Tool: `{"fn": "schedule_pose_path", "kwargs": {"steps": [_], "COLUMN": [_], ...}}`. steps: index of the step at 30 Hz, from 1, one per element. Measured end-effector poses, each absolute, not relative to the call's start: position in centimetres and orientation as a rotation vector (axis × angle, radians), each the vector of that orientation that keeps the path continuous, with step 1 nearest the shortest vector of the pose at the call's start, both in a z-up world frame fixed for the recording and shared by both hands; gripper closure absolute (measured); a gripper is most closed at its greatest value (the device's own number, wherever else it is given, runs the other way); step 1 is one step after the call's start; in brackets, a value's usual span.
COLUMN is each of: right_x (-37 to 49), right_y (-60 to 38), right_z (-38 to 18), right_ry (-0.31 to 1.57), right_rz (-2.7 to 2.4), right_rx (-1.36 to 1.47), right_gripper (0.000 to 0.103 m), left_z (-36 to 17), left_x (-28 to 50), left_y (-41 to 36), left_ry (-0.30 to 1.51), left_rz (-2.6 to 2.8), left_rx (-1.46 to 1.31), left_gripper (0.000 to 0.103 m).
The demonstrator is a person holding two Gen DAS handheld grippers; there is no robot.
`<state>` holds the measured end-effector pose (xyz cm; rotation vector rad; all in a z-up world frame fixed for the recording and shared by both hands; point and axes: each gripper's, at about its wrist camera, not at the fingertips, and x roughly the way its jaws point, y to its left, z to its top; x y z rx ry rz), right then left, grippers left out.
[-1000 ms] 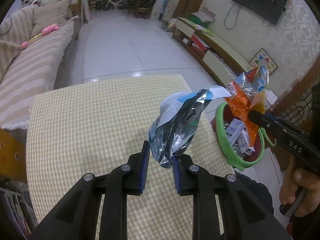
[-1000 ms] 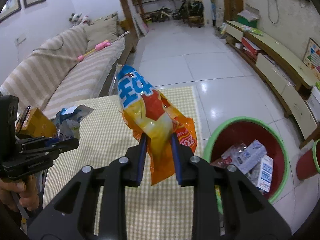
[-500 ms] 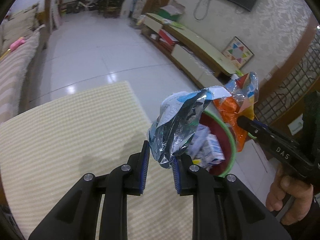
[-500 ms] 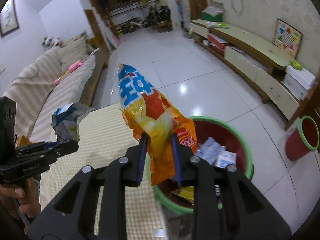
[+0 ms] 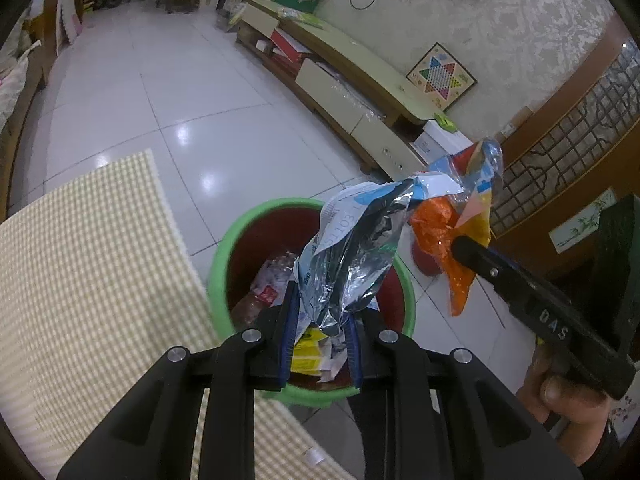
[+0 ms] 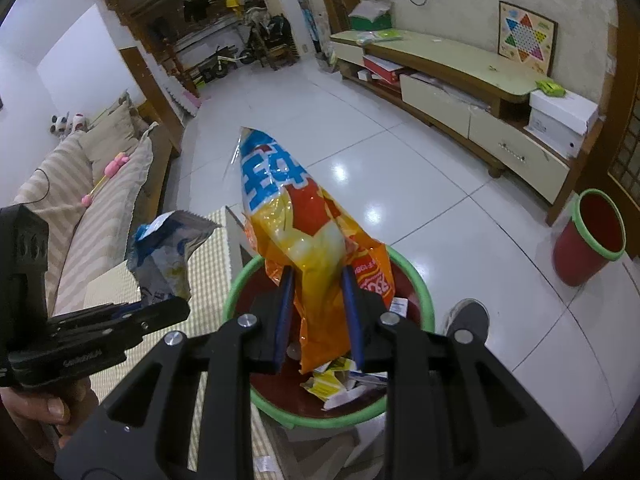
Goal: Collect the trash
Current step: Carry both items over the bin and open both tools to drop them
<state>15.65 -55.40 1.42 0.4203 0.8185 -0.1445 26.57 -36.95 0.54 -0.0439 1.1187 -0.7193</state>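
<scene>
My left gripper [image 5: 320,340] is shut on a crumpled silver and blue wrapper [image 5: 352,248] and holds it over the red bin with a green rim [image 5: 218,256]. My right gripper [image 6: 320,316] is shut on an orange and yellow snack bag [image 6: 304,236] and holds it above the same bin [image 6: 424,296]. The bin holds several cartons and wrappers. In the left wrist view the right gripper [image 5: 464,248] is to the right with the orange bag [image 5: 444,232]. In the right wrist view the left gripper [image 6: 176,308] and silver wrapper [image 6: 164,256] are at left.
The table with a yellow checked cloth [image 5: 88,280] is left of the bin. A second red bin [image 6: 588,236] stands by a low TV cabinet [image 6: 452,80]. A striped sofa [image 6: 80,200] is on the left. My shoe [image 6: 468,316] is beside the bin. White tiled floor lies beyond.
Both grippers have moved right off the table and now hold their wrappers over the bin. Both stay shut on what they held.
</scene>
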Motion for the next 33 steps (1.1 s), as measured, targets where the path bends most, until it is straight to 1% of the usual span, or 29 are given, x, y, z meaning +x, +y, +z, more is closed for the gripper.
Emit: {"fn": "schedule_pose_path", "kwargs": {"steps": [10,12,14,15,16,20,21,22,25,28,31,33], "right_x": [15.4,15.4,15.5,15.5,15.5,15.7,15.8,15.8,16.0,16.3,16.8,17.0], "right_y": [-56.0,-56.3,-56.5,-56.5,-56.5,-56.2,-56.1,-56.0,-55.3,-54.4,-53.3,-52.6], "right_z": [0.2,0.0,-0.1,-0.1,-0.1,-0.2,-0.3,-0.3,-0.6,-0.8,-1.1,-1.3], "right_ry": [0.835,0.837,0.838,0.838,0.838,0.842,0.842,0.842,0.847,0.852,0.859,0.863], "right_rz": [-0.138,-0.135,-0.134,-0.134,-0.134,-0.128,-0.126,-0.124,-0.112,-0.093,-0.074,-0.067], "right_rx": [0.451,0.452,0.454,0.455,0.455,0.456,0.456,0.456,0.457,0.457,0.453,0.446], "right_gripper": [0.079,0.079,0.079,0.079,0.079,0.079,0.079,0.079,0.079,0.079,0.084,0.084], "left_z": [-0.6,-0.9,-1.3,-1.3,-1.3,-1.2,-1.2,-1.0,-0.6,-0.2,0.3,0.6], "left_x": [27.3,27.6,27.8,27.9,27.9,28.1,28.1,28.2,28.2,28.1,27.9,27.6], "left_y": [-39.3,-39.7,-40.0,-40.0,-40.0,-39.3,-39.0,-38.5,-36.9,-34.5,-31.9,-30.2], "left_ry": [1.162,1.182,1.199,1.199,1.196,1.188,1.185,1.180,1.162,1.139,1.117,1.106], "left_rz": [-0.699,-0.689,-0.669,-0.664,-0.660,-0.640,-0.632,-0.625,-0.589,-0.539,-0.501,-0.481], "left_rx": [-0.019,-0.006,-0.003,-0.007,-0.013,-0.022,-0.026,-0.032,-0.036,-0.024,-0.022,-0.022], "left_gripper": [0.083,0.080,0.063,0.047,0.038,0.025,0.020,0.017,0.014,0.014,0.013,0.013]}}
